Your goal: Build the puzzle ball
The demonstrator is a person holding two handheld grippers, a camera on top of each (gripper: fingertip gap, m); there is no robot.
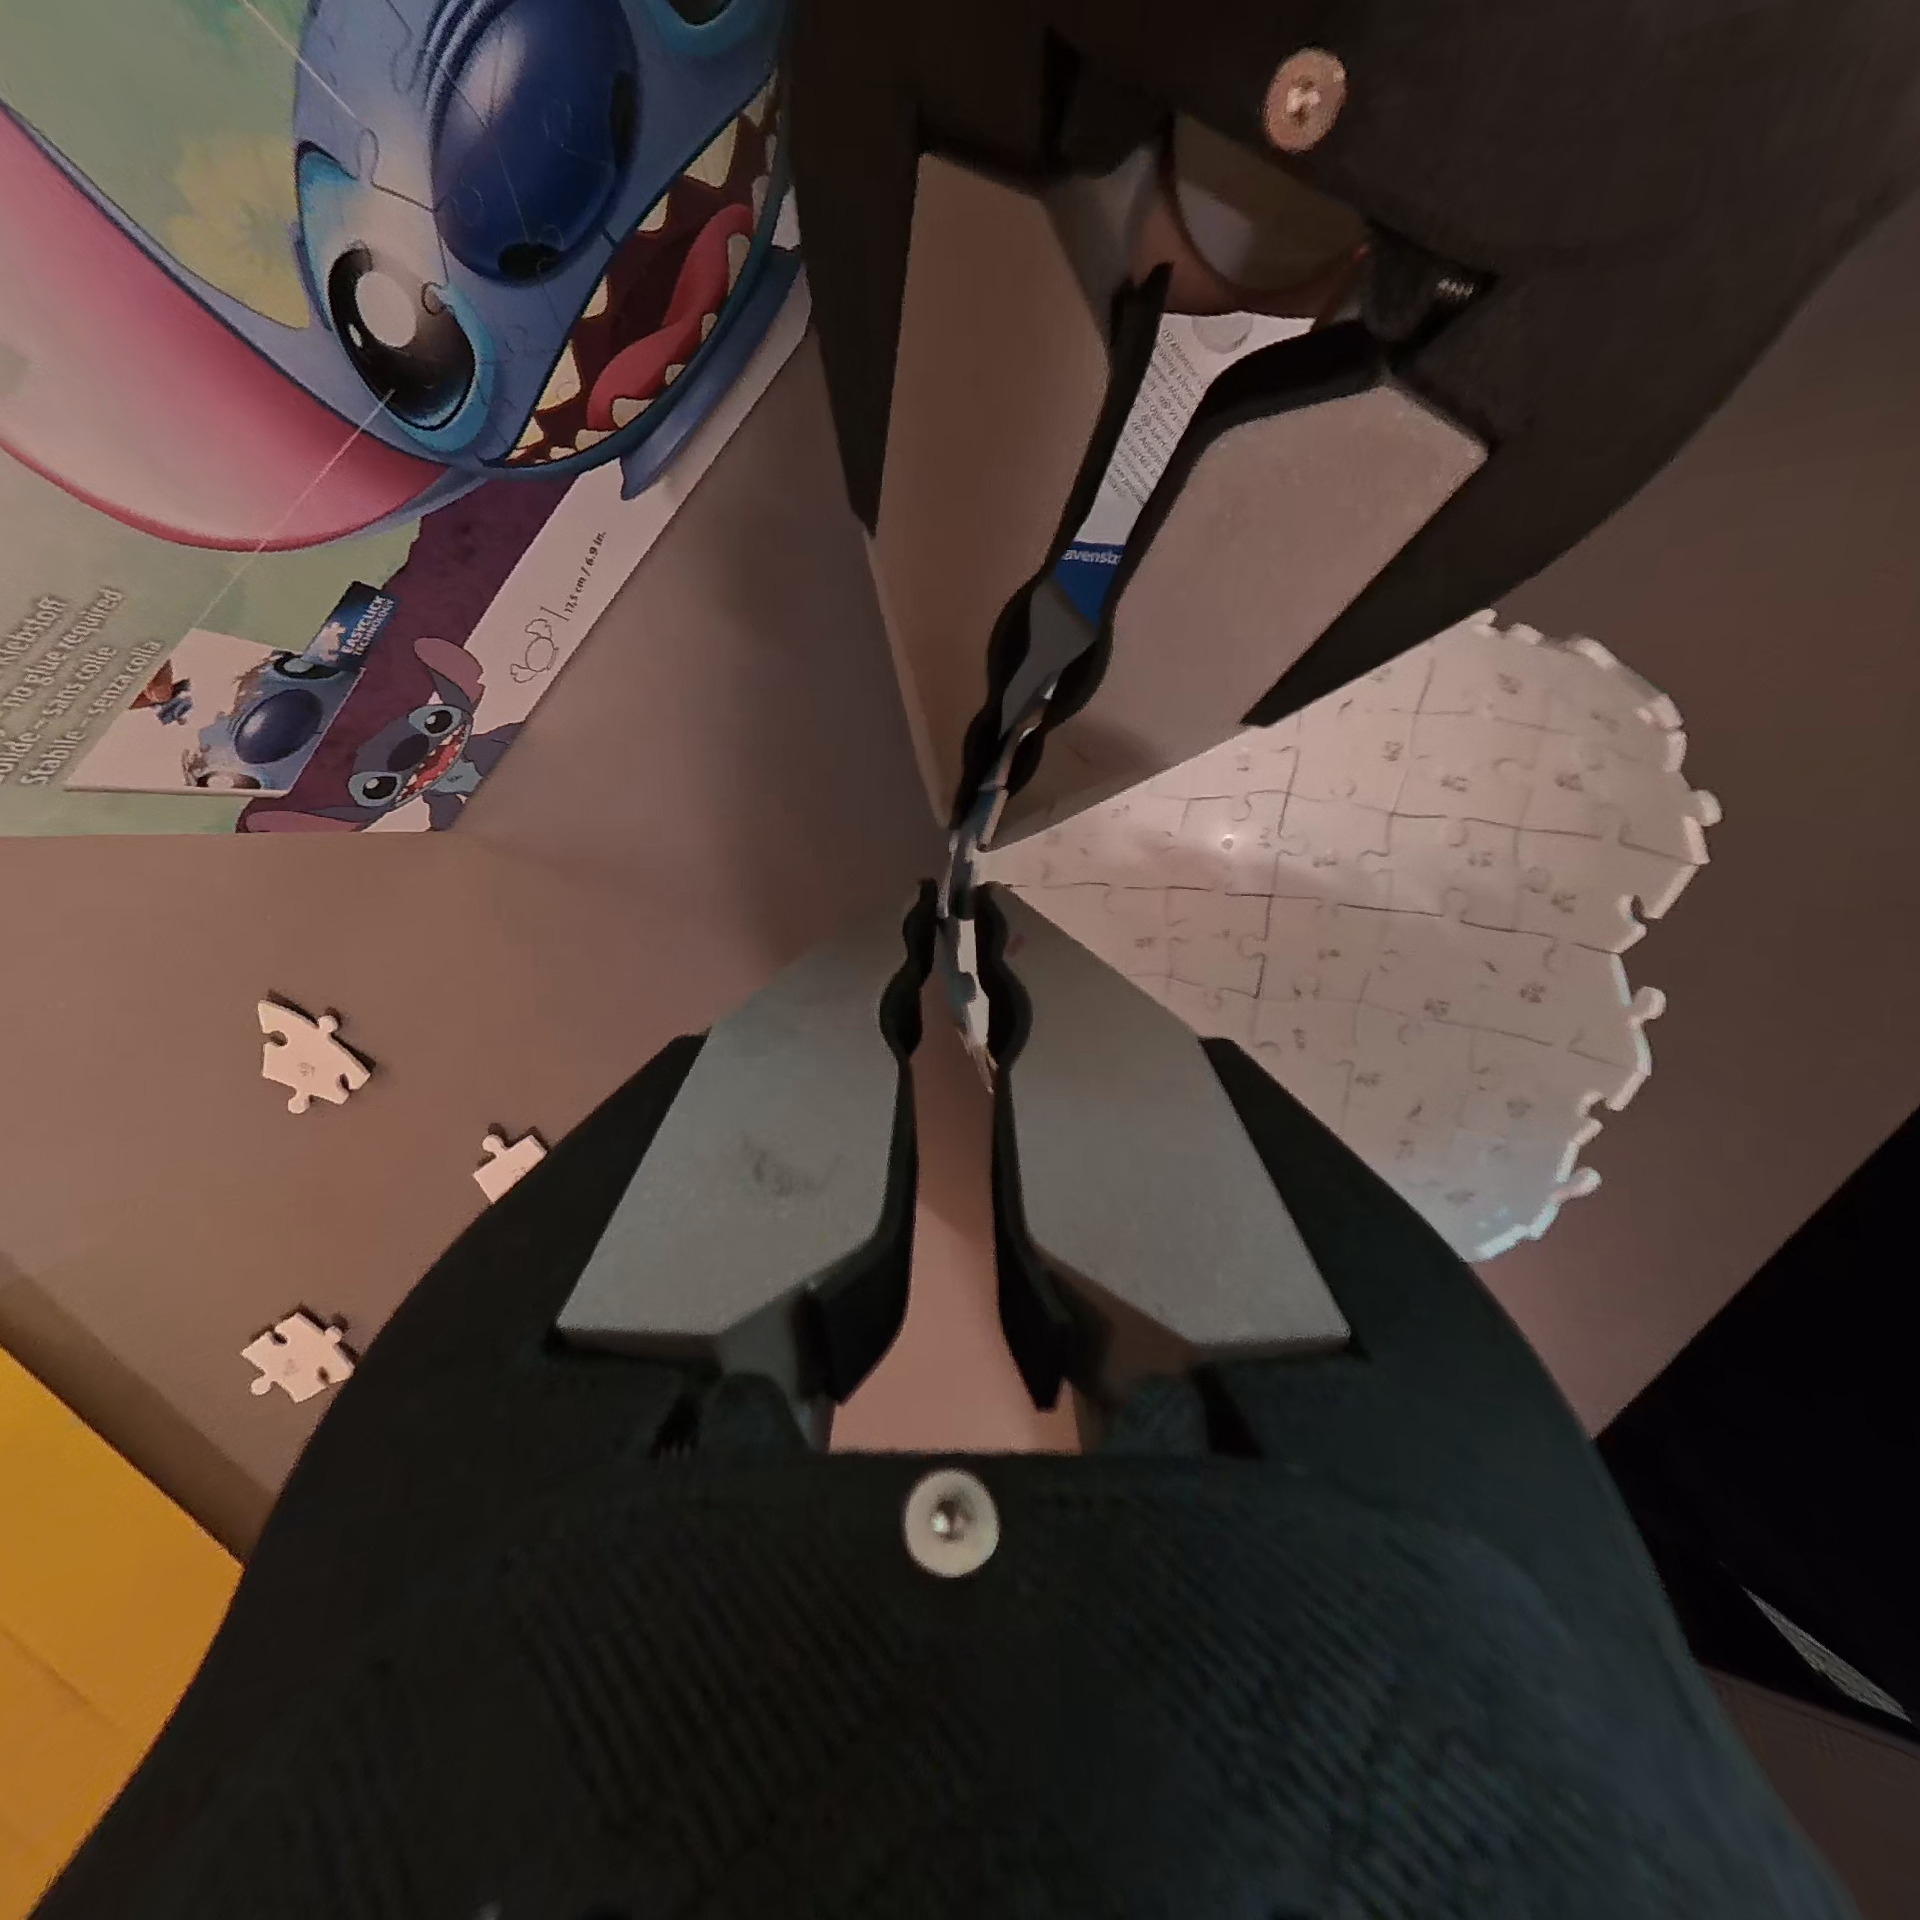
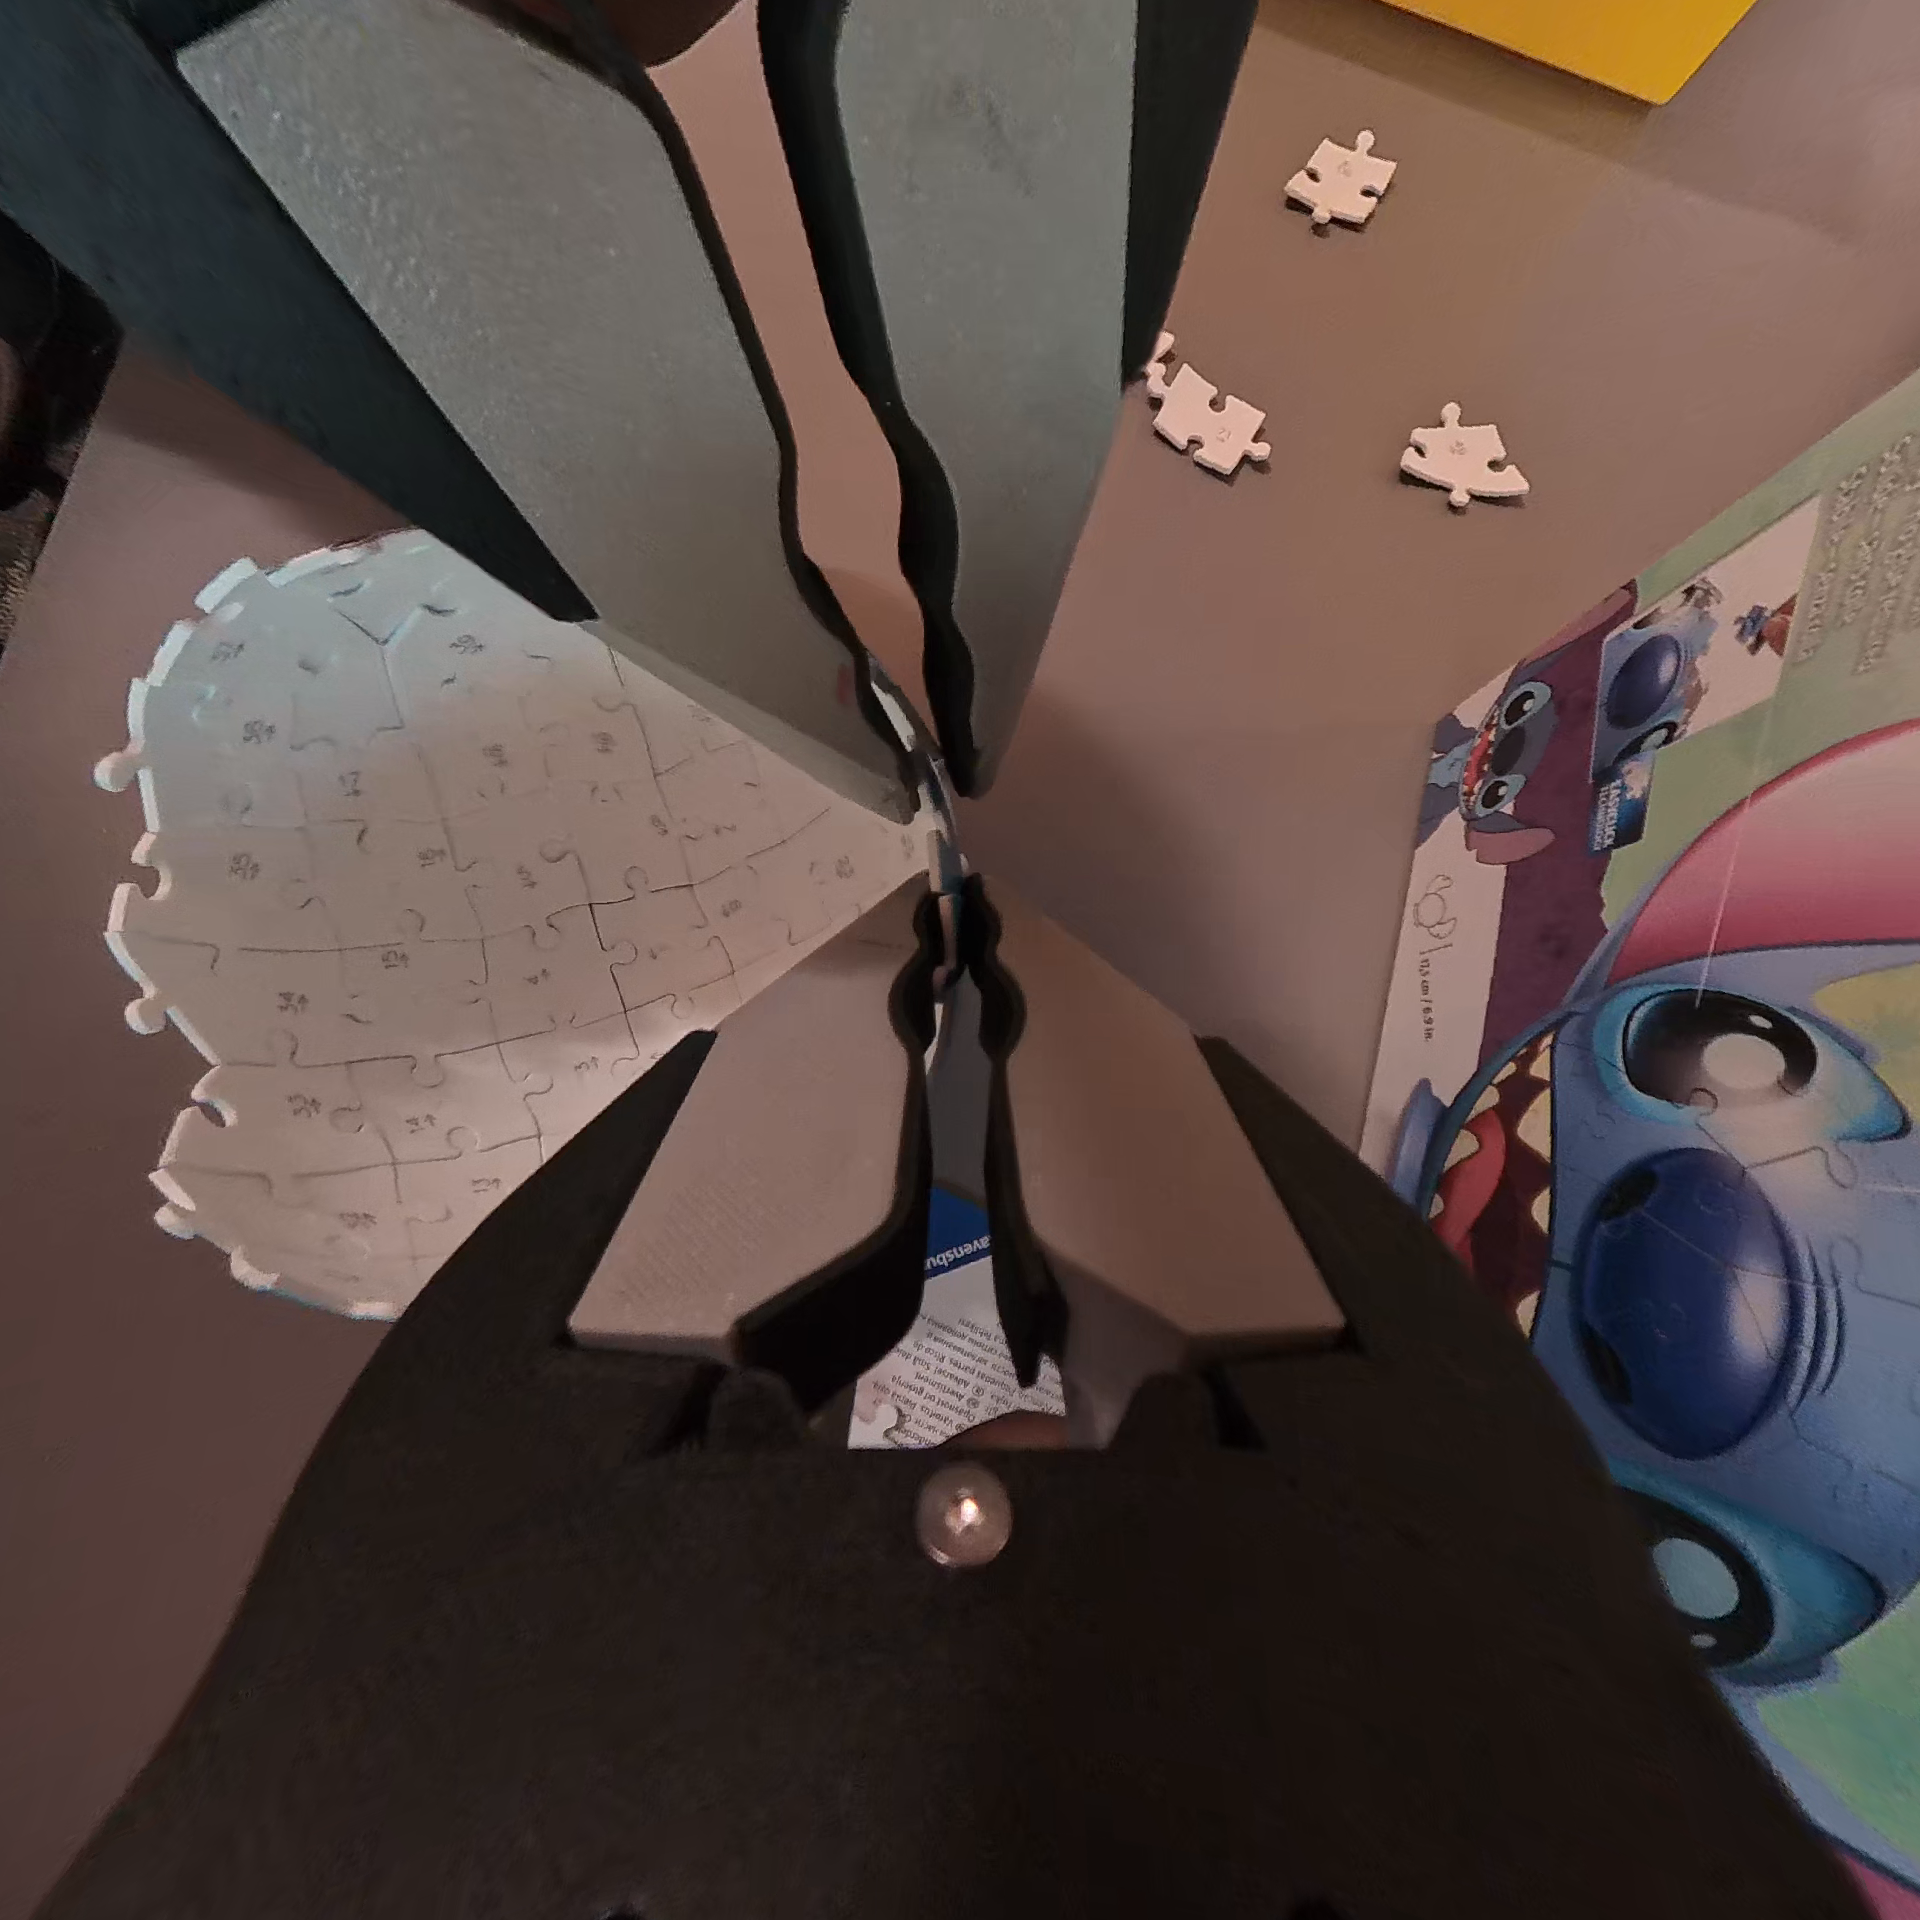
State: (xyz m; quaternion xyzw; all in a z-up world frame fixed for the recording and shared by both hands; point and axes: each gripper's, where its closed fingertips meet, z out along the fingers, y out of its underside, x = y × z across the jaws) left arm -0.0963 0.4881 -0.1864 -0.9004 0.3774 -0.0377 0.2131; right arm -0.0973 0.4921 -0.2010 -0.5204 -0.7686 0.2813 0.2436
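Note:
My left gripper (image 1: 954, 906) is shut on a thin puzzle piece (image 1: 964, 989) seen edge-on. My right gripper (image 2: 954, 896) is shut on a curved puzzle piece (image 2: 961, 1257) with a blue and white printed face. The two grippers point at each other, tips almost touching above the table. The right gripper (image 1: 982, 823) enters the left wrist view from the top with its piece (image 1: 1096, 551). The left gripper (image 2: 935, 771) enters the right wrist view from the top. The two pieces meet at the tips; I cannot tell whether they are joined. The white part-built puzzle shell (image 1: 1455, 935) (image 2: 416, 935) lies beside them, numbered side up.
The puzzle box (image 1: 312, 312) (image 2: 1662, 1143) with a blue cartoon creature lies flat on the brown table (image 1: 665, 935). Three loose white pieces (image 1: 312, 1049) (image 1: 509, 1164) (image 1: 296, 1351) lie near it, also in the right wrist view (image 2: 1340, 177) (image 2: 1210, 416) (image 2: 1460, 457). A yellow object (image 1: 83, 1558) is at the table's edge. My two grippers' fingertips are within a few centimetres of each other. The left tips stand about 35 centimetres off the yellow object (image 1: 83, 1558).

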